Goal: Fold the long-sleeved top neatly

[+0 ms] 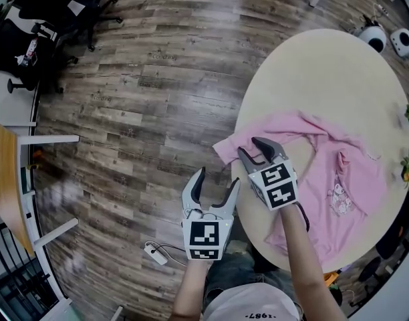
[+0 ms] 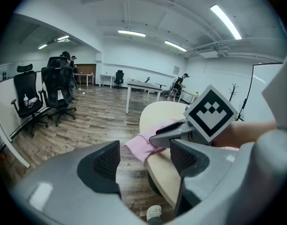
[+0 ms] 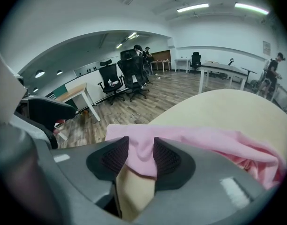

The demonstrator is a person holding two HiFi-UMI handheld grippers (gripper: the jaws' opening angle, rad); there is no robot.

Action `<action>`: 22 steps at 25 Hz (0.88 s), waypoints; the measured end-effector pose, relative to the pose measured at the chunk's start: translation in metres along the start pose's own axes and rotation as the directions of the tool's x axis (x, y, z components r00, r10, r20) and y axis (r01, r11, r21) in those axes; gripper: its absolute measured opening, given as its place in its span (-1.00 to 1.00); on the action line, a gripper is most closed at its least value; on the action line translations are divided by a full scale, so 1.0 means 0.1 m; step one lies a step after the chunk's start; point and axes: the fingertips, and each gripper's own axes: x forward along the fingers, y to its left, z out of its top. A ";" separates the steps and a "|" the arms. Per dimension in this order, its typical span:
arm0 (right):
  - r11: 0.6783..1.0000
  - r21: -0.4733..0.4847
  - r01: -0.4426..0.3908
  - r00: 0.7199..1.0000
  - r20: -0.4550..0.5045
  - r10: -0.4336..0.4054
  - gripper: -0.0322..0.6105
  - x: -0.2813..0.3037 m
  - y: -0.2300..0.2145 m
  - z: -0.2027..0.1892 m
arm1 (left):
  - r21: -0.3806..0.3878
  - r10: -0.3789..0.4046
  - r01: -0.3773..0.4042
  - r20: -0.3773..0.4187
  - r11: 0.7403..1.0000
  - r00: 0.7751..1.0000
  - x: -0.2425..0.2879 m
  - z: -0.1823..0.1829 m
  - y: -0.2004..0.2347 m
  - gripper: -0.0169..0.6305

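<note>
Left claw (image 1: 218, 179) first: we hold it out over the wooden floor (image 1: 151, 85), just off the rim of the round table (image 1: 325, 72), and its jaws stand wide apart with nothing between them. Its own view confirms this; the left claw (image 2: 143, 159) frames only open air, with the table's edge and a pink fold of cloth further off. A small white plug with its cord (image 1: 155, 253) lies on the floor below and left of our hand. Moving right, the right claw (image 1: 250, 146) sits at the near-left rim of the table, jaws drawn together on pink fabric. In its own view the right claw (image 3: 141, 157) pinches a fold of cloth between the ribbed pads, and the bare tabletop shows just beneath the pinch. What it grips is the end of a sleeve (image 1: 226, 150), which reaches the table's rim and droops slightly past it. Further right the long-sleeved top (image 1: 355, 172) lies spread on the table, rumpled rather than flat, with its body toward the table's right side. A small cartoon print (image 1: 338, 200) shows on the body, facing up.
</note>
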 end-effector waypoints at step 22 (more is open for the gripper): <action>0.994 0.067 0.087 0.995 0.043 -0.090 -0.74 -0.06 -0.19 0.11 | 0.002 -0.033 0.033 0.009 0.999 0.999 0.02 0.04 0.04 0.10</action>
